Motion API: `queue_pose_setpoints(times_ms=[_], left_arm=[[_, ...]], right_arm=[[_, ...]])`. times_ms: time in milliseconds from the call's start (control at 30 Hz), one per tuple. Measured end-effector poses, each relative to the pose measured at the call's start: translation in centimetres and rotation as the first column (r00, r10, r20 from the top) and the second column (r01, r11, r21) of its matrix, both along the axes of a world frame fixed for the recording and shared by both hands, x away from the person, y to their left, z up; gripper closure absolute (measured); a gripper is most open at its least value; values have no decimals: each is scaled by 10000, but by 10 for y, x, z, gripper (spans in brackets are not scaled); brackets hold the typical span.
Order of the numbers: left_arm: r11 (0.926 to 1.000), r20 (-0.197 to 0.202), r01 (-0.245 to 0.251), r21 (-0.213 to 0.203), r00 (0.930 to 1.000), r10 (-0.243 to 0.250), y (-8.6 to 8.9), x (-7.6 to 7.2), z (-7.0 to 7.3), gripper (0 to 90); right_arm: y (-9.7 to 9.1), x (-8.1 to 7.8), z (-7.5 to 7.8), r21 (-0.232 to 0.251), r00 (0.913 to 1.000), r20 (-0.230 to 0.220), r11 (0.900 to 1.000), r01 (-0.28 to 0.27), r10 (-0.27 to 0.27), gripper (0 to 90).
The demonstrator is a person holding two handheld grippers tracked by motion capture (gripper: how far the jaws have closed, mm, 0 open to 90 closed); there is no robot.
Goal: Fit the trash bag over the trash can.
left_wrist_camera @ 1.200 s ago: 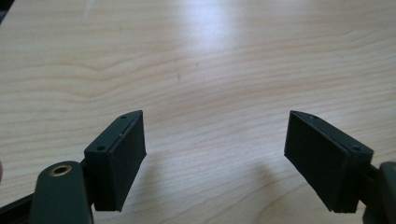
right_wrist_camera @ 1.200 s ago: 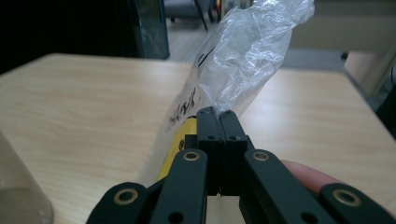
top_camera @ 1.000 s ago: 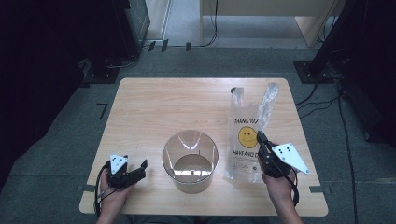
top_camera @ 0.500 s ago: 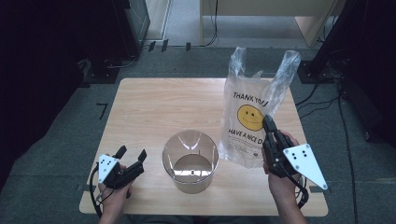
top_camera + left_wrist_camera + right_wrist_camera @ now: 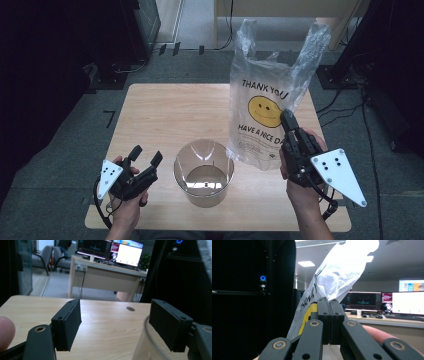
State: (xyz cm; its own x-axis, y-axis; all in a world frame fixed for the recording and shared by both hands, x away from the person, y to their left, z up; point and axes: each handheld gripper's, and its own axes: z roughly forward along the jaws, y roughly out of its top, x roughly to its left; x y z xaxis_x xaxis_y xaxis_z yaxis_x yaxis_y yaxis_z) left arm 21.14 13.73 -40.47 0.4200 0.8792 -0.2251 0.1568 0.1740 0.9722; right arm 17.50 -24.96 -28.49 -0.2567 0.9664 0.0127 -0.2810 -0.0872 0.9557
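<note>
A clear plastic bag [image 5: 265, 115] printed with a yellow smiley and "THANK YOU" hangs upright over the right half of the wooden table [image 5: 170, 115], its bottom near the tabletop. My right gripper [image 5: 286, 116] is shut on the bag's right side; its jaws are pressed together on the plastic [image 5: 337, 272] in the right gripper view [image 5: 329, 302]. A clear round tub [image 5: 204, 172] stands at the front middle. My left gripper [image 5: 146, 154] hovers left of it, open; its jaws [image 5: 116, 325] have just been closing slightly with nothing between them. The tub's rim [image 5: 147, 340] lies by the right jaw.
Dark cabinets [image 5: 65, 55] stand left of the table and black stands at the right, with cables on the floor [image 5: 345, 100]. A pale desk [image 5: 280, 10] stands beyond the far edge. Another desk with monitors [image 5: 105, 275] is farther off.
The right hand has risen and pulled the bag up from lying flat to hanging upright. The left hand has also risen a little beside the tub.
</note>
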Motion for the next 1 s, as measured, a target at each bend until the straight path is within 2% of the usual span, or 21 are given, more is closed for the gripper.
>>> queue_pose_setpoints(times_ms=[200,300,367,500,600,767,800,833,867,1000], left_arm=[[9960,214,887,43,9958,-888,-17,0,16,236],[9925,310,1221,-67,9921,-1218,-25,3,21,241],[9896,327,1426,-212,9893,-1419,-28,5,23,250],[9812,224,1859,-511,9825,-1850,-34,14,23,305],[9690,-51,2285,-943,9732,-2300,-35,21,25,354],[9649,-15,2425,-1011,9698,-2439,-40,28,28,387],[9665,-37,2358,-1012,9714,-2374,-41,29,28,377],[9693,-75,2232,-1037,9743,-2251,-41,31,28,377],[9688,-125,2203,-1134,9747,-2231,-41,33,28,371],[9616,-324,2343,-1432,9699,-2412,-42,39,25,386]], right_arm=[[16,1,-1,22,9990,-28,9990,-445,445,900],[33,5,-8,-80,9968,-133,9969,-786,785,900],[38,6,-9,-62,9959,-176,9961,-884,883,900],[54,11,-18,-169,9908,-245,9909,-1332,1328,900],[65,15,-24,-247,9863,-218,9862,-1638,1633,900],[81,20,-33,-257,9784,-444,9788,-2033,2020,900],[86,21,-36,-272,9740,-497,9746,-2224,2208,900],[86,21,-36,-272,9740,-497,9746,-2224,2208,900],[88,22,-38,-304,9721,-508,9726,-2306,2289,900],[97,23,-43,-364,9630,-556,9633,-2659,2637,900]])
